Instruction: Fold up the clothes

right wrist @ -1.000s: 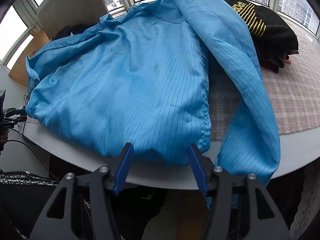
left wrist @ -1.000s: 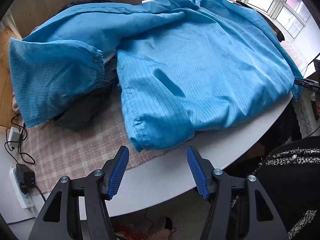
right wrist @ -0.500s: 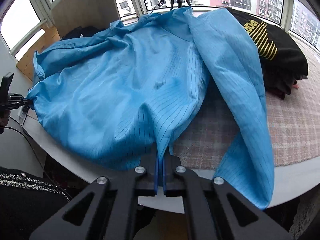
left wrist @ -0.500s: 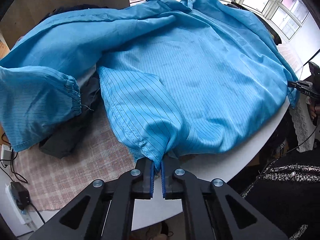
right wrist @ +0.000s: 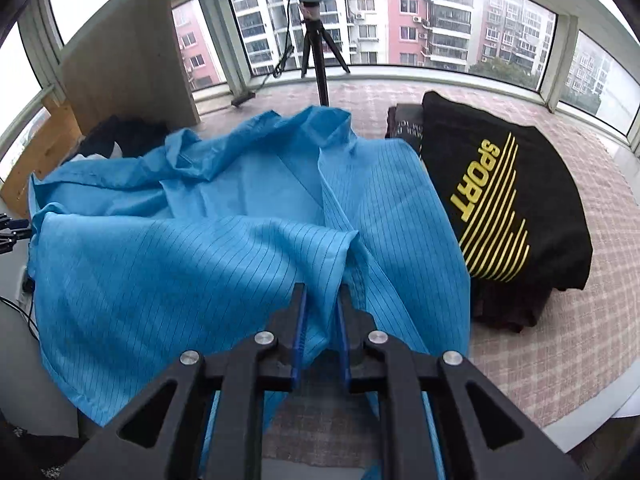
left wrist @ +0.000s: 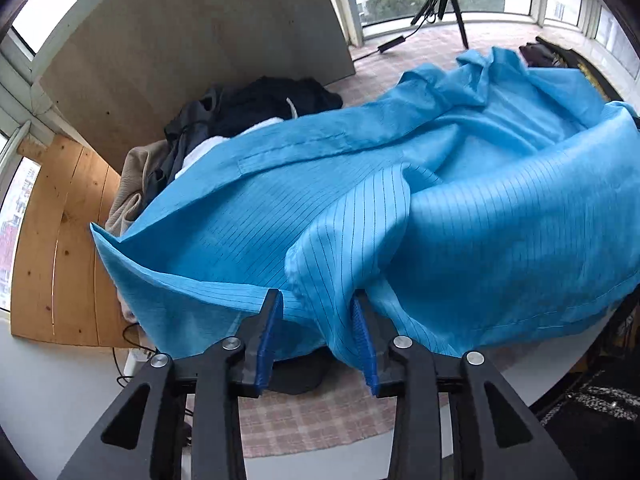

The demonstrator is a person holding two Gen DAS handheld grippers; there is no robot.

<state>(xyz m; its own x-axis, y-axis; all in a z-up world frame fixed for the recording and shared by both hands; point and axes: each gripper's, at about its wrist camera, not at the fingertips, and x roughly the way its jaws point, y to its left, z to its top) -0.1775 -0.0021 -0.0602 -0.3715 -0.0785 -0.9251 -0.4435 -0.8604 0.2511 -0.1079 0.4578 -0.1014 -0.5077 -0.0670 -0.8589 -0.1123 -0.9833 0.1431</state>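
Observation:
A blue pinstriped work jacket (left wrist: pixel 460 240) lies spread over the round table, with its near hem raised and carried back over its body. A fold of that hem hangs between the jaws of my left gripper (left wrist: pixel 315 298), resting against the right pad while the left pad stands clear; these jaws are opening. In the right wrist view the jacket (right wrist: pixel 180 272) passes through the narrow gap of my right gripper (right wrist: pixel 322 289). Its jaws are also opening, with the cloth still between them.
A folded black "SPORT" shirt (right wrist: pixel 500 208) lies on the checked tablecloth (right wrist: pixel 560 340) to the right. A heap of dark and pale clothes (left wrist: pixel 260 108) sits behind the jacket by a wooden board (left wrist: pixel 200 40). A tripod (right wrist: pixel 316 52) stands at the window.
Both grippers shut on the jacket's near hem, then lifted it up and away over the jacket. Now both sets of jaws have parted again with the cloth between them.

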